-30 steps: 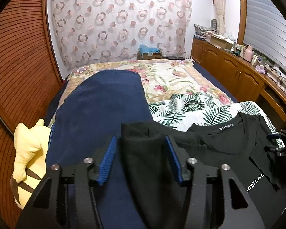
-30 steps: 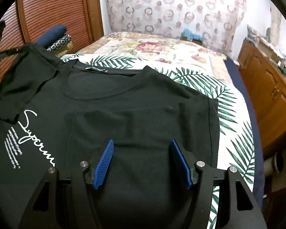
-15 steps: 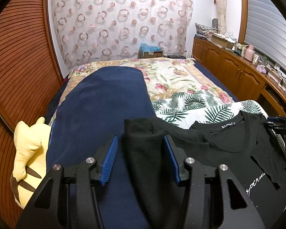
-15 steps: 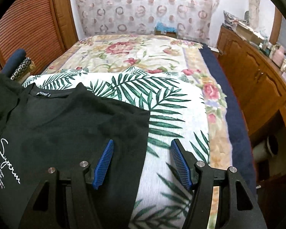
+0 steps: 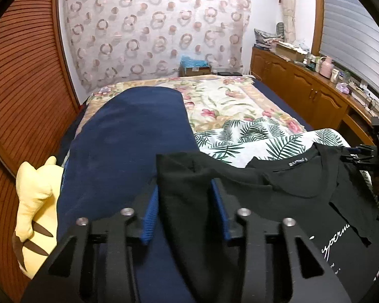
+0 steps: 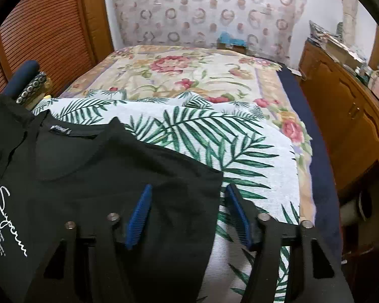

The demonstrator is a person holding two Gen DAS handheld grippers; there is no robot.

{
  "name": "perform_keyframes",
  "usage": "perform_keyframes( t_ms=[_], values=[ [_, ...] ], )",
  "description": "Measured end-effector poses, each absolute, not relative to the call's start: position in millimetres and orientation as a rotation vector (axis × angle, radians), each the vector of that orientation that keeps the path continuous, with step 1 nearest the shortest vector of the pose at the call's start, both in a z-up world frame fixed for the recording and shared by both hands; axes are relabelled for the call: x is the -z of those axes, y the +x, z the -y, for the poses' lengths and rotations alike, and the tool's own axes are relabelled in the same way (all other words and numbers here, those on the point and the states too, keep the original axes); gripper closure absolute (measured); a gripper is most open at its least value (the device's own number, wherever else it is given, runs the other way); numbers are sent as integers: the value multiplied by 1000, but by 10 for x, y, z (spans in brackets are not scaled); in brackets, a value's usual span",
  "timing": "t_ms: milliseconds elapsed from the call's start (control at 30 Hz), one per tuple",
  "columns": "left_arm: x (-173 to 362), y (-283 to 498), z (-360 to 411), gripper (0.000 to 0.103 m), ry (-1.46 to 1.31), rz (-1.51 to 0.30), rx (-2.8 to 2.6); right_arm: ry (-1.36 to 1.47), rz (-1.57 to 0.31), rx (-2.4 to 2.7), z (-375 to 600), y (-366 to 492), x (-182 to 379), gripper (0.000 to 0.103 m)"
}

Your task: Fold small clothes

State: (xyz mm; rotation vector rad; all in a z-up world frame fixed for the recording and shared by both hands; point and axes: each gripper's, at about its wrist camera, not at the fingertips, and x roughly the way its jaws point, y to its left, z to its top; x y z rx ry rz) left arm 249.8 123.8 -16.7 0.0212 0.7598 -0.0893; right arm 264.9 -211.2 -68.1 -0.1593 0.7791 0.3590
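Bedroom scene: a bed (image 6: 189, 75) with a floral cover fills the middle of both views, backed by a sheer curtain (image 5: 154, 32) printed with rings. Slatted wooden doors (image 5: 25, 88) stand on one side, and a wooden cabinet (image 5: 303, 88) crowded with small items runs along the other. A palm-leaf sheet (image 6: 214, 146) lies over the near part of the bed, and a black T-shirt (image 6: 101, 176) rests on it, neckline and label facing the far wall (white script lettering shows on its chest). A dark blue blanket (image 5: 128, 146) stretches along the bed beside the shirt, and a yellow plush toy (image 5: 35, 202) sits at the blanket's outer edge near the doors. The left gripper (image 5: 184, 212) has its blue-padded jaws spread apart, with one sleeve of the shirt lying between them; the pads stand beside the cloth, and whether they touch it cannot be told. The right gripper (image 6: 187, 214) is also spread wide, straddling the opposite side edge of the shirt: one pad is over black fabric, the other over the leaf-print sheet. In the left wrist view, the right gripper appears at the far edge, beside the shirt's other shoulder.
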Motion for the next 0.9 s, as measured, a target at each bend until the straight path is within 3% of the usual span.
perform_keyframes(
  t_ms=[100,133,167,267,633,900],
  values=[
    [150,2471,-1234,85,12,-757,106,-172,-779,-376,2092,2620,672,59],
    [129,2452,-1216,91,14,-754,114,-175,-777,-380,2085,2608,667,69],
    [112,2431,-1198,94,16,-750,120,-178,-775,-386,2078,2596,659,80],
    [24,2325,-1126,96,28,-718,138,-164,-769,-417,2070,2543,629,94],
    [-373,1633,-1059,97,12,-561,157,-101,-548,-447,2207,1735,55,97],
    [-312,1366,-1074,97,33,-551,168,-159,-464,-427,2280,1017,-66,97]
  ],
)
